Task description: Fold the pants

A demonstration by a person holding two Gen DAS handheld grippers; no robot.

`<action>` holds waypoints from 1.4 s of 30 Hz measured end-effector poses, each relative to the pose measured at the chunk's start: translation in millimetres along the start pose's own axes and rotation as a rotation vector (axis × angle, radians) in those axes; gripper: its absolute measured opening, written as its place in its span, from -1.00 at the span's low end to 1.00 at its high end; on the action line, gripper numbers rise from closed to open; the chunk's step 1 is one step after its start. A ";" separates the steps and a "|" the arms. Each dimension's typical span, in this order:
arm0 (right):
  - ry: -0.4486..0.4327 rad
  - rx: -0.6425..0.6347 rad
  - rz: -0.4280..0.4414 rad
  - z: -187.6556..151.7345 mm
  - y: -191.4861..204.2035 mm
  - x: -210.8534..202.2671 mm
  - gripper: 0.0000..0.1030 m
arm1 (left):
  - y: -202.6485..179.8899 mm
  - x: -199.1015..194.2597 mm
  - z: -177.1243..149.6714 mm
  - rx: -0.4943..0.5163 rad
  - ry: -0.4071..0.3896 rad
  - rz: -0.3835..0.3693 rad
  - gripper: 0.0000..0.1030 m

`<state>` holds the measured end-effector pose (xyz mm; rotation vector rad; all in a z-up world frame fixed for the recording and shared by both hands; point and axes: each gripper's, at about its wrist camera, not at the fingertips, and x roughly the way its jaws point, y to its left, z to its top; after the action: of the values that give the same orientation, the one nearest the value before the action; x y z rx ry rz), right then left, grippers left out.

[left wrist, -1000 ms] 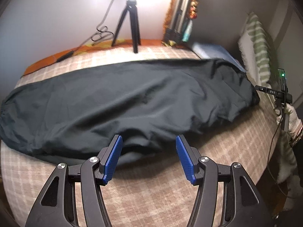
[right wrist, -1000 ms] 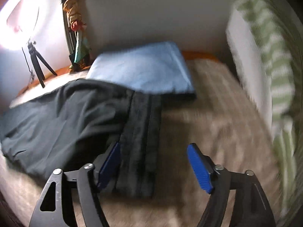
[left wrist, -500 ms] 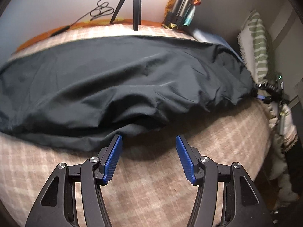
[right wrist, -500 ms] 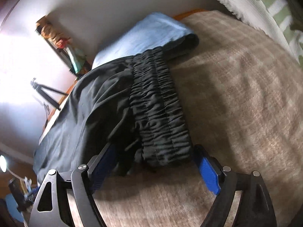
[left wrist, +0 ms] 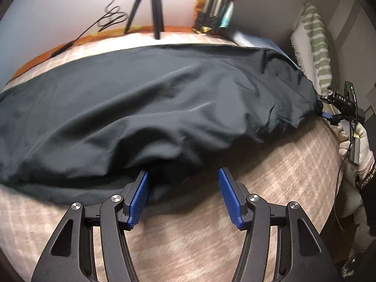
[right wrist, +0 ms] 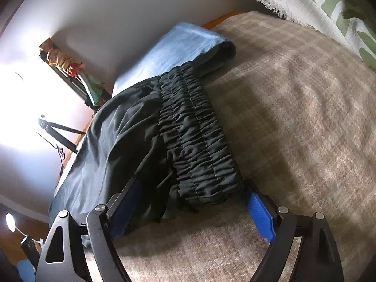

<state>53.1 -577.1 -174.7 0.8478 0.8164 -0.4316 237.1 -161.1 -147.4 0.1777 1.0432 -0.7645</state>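
Black pants (left wrist: 150,108) lie stretched across a beige checked bed (left wrist: 270,183), legs to the left and waist to the right. My left gripper (left wrist: 183,188) is open at the near edge of the pants, its left finger touching a fold. In the right wrist view the gathered elastic waistband (right wrist: 195,141) runs away from me. My right gripper (right wrist: 195,199) is open with its jaws on either side of the waistband's near end. The right gripper also shows in the left wrist view (left wrist: 329,115) at the waist end.
A folded light blue cloth (right wrist: 178,51) lies beyond the waistband. A green-striped white blanket (right wrist: 329,2) hangs at the right. A tripod (left wrist: 150,7) with a cable stands at the far edge, by a wall and a bright lamp.
My left gripper moved in to the pants' near edge. My right gripper advanced so the waistband end now lies between its open jaws.
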 end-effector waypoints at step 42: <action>-0.095 -0.069 -0.164 29.7 1.2 -15.3 -0.53 | -40.9 0.4 -15.1 0.183 0.057 -0.235 -0.90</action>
<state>57.9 -599.7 -150.5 0.6939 0.8107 -0.5805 200.0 -184.1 -146.8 0.2375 1.0592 -1.0741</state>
